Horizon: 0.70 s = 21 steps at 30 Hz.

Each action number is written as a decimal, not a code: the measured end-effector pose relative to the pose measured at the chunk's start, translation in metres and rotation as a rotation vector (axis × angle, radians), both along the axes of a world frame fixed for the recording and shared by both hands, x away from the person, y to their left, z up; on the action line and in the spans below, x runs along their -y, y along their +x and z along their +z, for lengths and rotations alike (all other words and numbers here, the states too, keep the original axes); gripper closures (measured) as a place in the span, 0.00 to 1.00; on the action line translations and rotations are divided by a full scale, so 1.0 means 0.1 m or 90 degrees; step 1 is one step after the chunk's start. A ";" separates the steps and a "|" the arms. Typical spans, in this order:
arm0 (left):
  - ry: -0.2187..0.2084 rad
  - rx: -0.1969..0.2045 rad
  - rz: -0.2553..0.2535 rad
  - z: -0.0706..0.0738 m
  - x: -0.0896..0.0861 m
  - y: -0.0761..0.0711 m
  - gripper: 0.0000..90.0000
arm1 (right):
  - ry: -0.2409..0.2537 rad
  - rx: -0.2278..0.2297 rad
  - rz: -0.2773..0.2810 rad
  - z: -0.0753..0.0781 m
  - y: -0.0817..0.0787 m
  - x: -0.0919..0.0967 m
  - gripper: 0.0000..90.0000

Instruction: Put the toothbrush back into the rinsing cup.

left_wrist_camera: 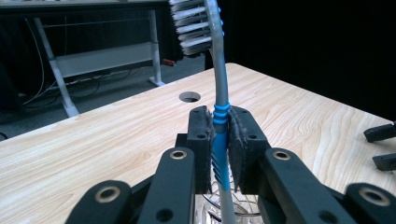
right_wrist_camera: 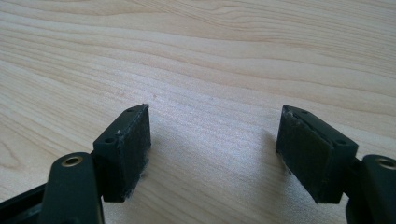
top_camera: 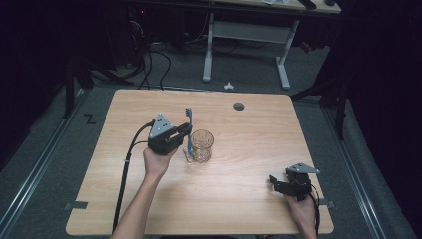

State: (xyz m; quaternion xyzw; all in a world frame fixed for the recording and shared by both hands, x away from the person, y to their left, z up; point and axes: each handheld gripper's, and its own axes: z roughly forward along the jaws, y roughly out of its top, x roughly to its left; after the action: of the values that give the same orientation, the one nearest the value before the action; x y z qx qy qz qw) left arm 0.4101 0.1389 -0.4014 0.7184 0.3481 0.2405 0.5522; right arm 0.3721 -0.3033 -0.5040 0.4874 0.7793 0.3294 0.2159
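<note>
Near the middle of the tabletop (top_camera: 239,164) stands a clear glass cup (top_camera: 202,146), and right beside it, on its left in the high view, the left claw (top_camera: 185,130) is clamped tight on a blue toothbrush (top_camera: 189,130). The toothbrush stands almost straight up — bristles at the top, handle end pointing down. In the left gripper view the handle end hangs over the cup's rim, so the cup lies just under the claw. The next move looks like a short trip straight down, to drop the toothbrush into the cup. The long handle must stay upright, or it could bump the rim. The right claw (top_camera: 279,185) sits far off near the tabletop's right corner — its jaws are wide apart and hold nothing.
</note>
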 end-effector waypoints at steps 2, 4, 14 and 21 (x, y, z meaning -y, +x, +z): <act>-0.001 -0.001 0.000 -0.01 0.00 0.00 0.89 | 0.000 0.000 0.000 0.00 0.00 0.00 0.29; 0.001 -0.003 -0.002 -0.02 -0.01 0.00 0.88 | 0.000 0.000 0.000 0.00 0.00 0.00 0.29; 0.000 -0.012 -0.013 -0.03 0.01 -0.01 0.88 | 0.000 0.000 0.000 0.00 0.00 0.00 0.29; 0.002 -0.016 -0.017 -0.05 0.01 -0.01 0.88 | 0.000 0.000 0.000 0.00 0.00 0.00 0.29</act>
State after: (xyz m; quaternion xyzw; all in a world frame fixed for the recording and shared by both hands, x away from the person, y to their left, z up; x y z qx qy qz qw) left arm 0.4088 0.1377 -0.4060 0.7271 0.3444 0.2247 0.5498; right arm 0.3721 -0.3033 -0.5040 0.4875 0.7793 0.3293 0.2159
